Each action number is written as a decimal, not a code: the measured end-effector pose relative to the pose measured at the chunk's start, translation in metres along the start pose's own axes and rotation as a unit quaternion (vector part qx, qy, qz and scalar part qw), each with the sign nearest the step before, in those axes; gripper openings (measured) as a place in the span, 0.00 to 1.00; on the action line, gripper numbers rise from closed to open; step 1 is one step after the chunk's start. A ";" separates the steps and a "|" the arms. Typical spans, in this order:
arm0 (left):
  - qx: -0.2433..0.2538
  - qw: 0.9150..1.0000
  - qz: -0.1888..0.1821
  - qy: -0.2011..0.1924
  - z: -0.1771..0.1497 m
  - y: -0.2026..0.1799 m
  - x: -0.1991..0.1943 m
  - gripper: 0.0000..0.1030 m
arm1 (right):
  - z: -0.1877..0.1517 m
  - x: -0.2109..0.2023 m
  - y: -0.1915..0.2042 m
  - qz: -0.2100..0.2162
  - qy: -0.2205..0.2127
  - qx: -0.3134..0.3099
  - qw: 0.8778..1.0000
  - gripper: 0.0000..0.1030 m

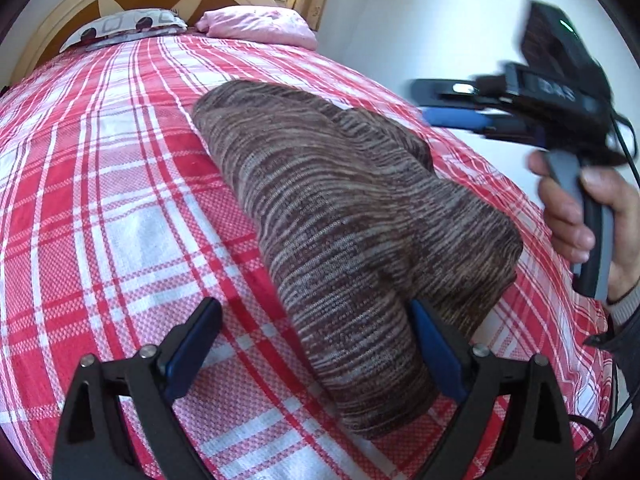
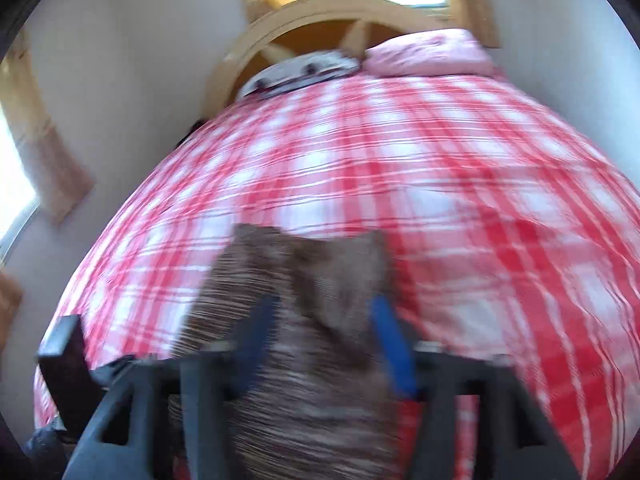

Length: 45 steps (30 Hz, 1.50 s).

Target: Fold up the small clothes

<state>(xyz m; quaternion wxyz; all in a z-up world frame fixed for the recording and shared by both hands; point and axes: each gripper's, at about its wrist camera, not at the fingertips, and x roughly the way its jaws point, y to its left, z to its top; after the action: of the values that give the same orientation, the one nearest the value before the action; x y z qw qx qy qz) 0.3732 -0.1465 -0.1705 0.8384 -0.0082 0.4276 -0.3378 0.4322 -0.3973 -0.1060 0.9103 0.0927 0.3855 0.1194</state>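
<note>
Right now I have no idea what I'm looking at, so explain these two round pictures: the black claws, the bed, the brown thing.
No robot here: a person holds a hand-operated two-finger gripper in each hand, each with a fisheye camera looking along its fingers. One picture is from the left gripper, the other, blurred, from the right gripper. In the left view a hand carries the right gripper. A brown striped knit garment, folded, lies on the red plaid bedspread. Both grippers stand open, holding nothing.

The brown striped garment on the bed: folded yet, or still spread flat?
Folded. The brown striped garment lies doubled on the red plaid bedspread, one layer overlapping another, with a rounded fold at its near end.
</note>
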 end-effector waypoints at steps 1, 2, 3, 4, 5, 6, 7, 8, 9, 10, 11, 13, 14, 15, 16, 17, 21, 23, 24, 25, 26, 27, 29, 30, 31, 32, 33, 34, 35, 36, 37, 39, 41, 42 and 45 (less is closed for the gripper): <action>-0.001 1.000 -0.002 0.000 0.000 0.000 0.000 0.94 | 0.004 0.012 0.008 0.018 0.022 -0.008 1.000 0.59; -0.003 1.000 -0.003 -0.001 -0.001 0.002 -0.001 0.94 | 0.008 0.026 0.015 0.027 0.040 -0.015 0.999 0.59; -0.005 1.000 -0.005 -0.002 -0.005 0.002 -0.003 0.94 | 0.010 0.035 0.016 0.023 0.043 -0.010 0.999 0.59; -0.007 1.000 -0.007 -0.002 -0.004 0.003 -0.003 0.94 | 0.012 0.047 0.011 0.028 0.053 0.009 0.998 0.59; -0.008 1.000 -0.007 0.000 -0.005 0.002 -0.004 0.95 | 0.013 0.061 -0.001 0.036 0.067 0.047 0.996 0.59; -0.007 1.000 -0.006 0.001 -0.006 0.002 -0.004 0.96 | 0.014 0.071 -0.014 0.028 0.073 0.079 0.994 0.59; -0.005 1.000 -0.005 0.002 -0.007 0.004 -0.004 0.96 | 0.014 0.082 -0.029 0.015 0.085 0.111 0.990 0.55; -0.002 1.000 -0.002 0.003 -0.007 0.003 -0.004 0.96 | 0.014 0.090 -0.048 0.014 0.087 0.144 0.986 0.54; -0.001 1.000 0.001 0.005 -0.007 0.002 -0.003 0.96 | 0.016 0.090 -0.064 0.010 0.072 0.168 0.983 0.53; 0.001 1.000 0.004 0.006 -0.007 0.001 -0.002 0.96 | 0.018 0.091 -0.068 -0.001 0.070 0.172 0.983 0.53; 0.002 1.000 0.006 0.008 -0.007 0.000 -0.002 0.96 | 0.020 0.089 -0.071 -0.013 0.068 0.168 0.983 0.53; 0.004 1.000 0.008 0.008 -0.006 -0.001 -0.002 0.96 | 0.020 0.083 -0.065 -0.019 0.066 0.146 0.987 0.53; 0.002 1.000 0.007 0.007 -0.006 -0.001 -0.002 0.96 | 0.020 0.078 -0.060 -0.021 0.062 0.133 0.989 0.53; 0.000 1.000 0.005 0.006 -0.006 0.000 -0.002 0.96 | 0.018 0.069 -0.052 -0.028 0.054 0.116 0.991 0.54; -0.002 1.000 0.004 0.005 -0.007 0.000 -0.003 0.96 | 0.014 0.058 -0.047 -0.041 0.046 0.100 0.993 0.55; -0.005 1.000 0.002 0.004 -0.007 0.001 -0.005 0.96 | 0.013 0.052 -0.043 -0.048 0.036 0.086 0.994 0.55; -0.016 1.000 0.017 0.001 -0.011 0.004 -0.009 0.96 | -0.024 0.009 -0.009 -0.044 0.022 0.016 0.999 0.55; -0.012 1.000 0.027 0.000 -0.012 0.002 -0.010 0.97 | -0.053 -0.009 -0.003 -0.024 0.033 0.004 0.999 0.55; -0.010 0.999 0.034 0.002 -0.013 0.001 -0.010 0.97 | -0.071 -0.014 -0.004 -0.006 0.047 0.009 0.999 0.55; -0.005 0.999 0.040 0.003 -0.014 -0.001 -0.010 0.98 | -0.079 -0.010 -0.004 -0.005 0.063 0.007 0.998 0.54; -0.002 0.999 0.046 0.002 -0.014 -0.003 -0.011 0.99 | -0.095 -0.007 -0.003 -0.021 0.089 -0.009 0.996 0.54; 0.000 0.998 0.055 0.002 -0.014 -0.004 -0.011 1.00 | -0.102 -0.008 0.000 -0.033 0.084 -0.027 0.996 0.54; -0.002 0.998 0.063 0.002 -0.015 -0.004 -0.011 1.00 | -0.111 -0.015 0.009 -0.063 0.077 -0.063 0.993 0.54; -0.003 0.998 0.063 0.003 -0.015 -0.003 -0.011 1.00 | -0.110 -0.020 0.011 -0.065 0.074 -0.063 0.993 0.55; -0.004 0.998 0.063 0.003 -0.015 -0.004 -0.011 1.00 | -0.107 -0.024 0.013 -0.064 0.064 -0.061 0.994 0.55; -0.003 0.998 0.065 0.003 -0.016 -0.003 -0.011 1.00 | -0.103 -0.030 0.018 -0.064 0.047 -0.065 0.995 0.55; -0.002 0.998 0.067 0.004 -0.015 -0.003 -0.011 1.00 | -0.100 -0.034 0.022 -0.063 0.035 -0.072 0.995 0.55; 0.000 0.998 0.070 0.005 -0.015 -0.004 -0.010 1.00 | -0.097 -0.034 0.028 -0.065 0.026 -0.085 0.994 0.55; 0.001 0.997 0.072 0.005 -0.016 -0.005 -0.010 1.00 | -0.096 -0.030 0.034 -0.067 0.025 -0.096 0.993 0.55; 0.001 0.997 0.074 0.005 -0.016 -0.005 -0.010 1.00 | -0.097 -0.022 0.034 -0.064 0.036 -0.095 0.993 0.55; 0.002 0.997 0.074 0.006 -0.016 -0.005 -0.010 1.00 | -0.098 -0.015 0.035 -0.063 0.049 -0.090 0.993 0.55; 0.006 0.997 0.080 0.006 -0.017 -0.007 -0.010 1.00 | -0.108 0.007 0.024 -0.070 0.096 -0.072 0.990 0.55; 0.004 0.997 0.078 0.006 -0.016 -0.006 -0.010 1.00 | -0.110 0.006 0.025 -0.072 0.084 -0.081 0.991 0.55; 0.001 0.997 0.076 0.005 -0.017 -0.006 -0.011 1.00 | -0.108 0.003 0.028 -0.075 0.086 -0.084 0.990 0.55; -0.002 0.997 0.072 0.004 -0.016 -0.005 -0.011 1.00 | -0.098 -0.012 0.039 -0.077 0.067 -0.088 0.991 0.55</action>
<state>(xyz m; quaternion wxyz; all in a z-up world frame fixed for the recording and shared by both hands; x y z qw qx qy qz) 0.3541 -0.1396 -0.1717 0.8587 0.0226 0.4311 -0.2762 0.3479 -0.3561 -0.1551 0.8936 -0.0263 0.4394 0.0883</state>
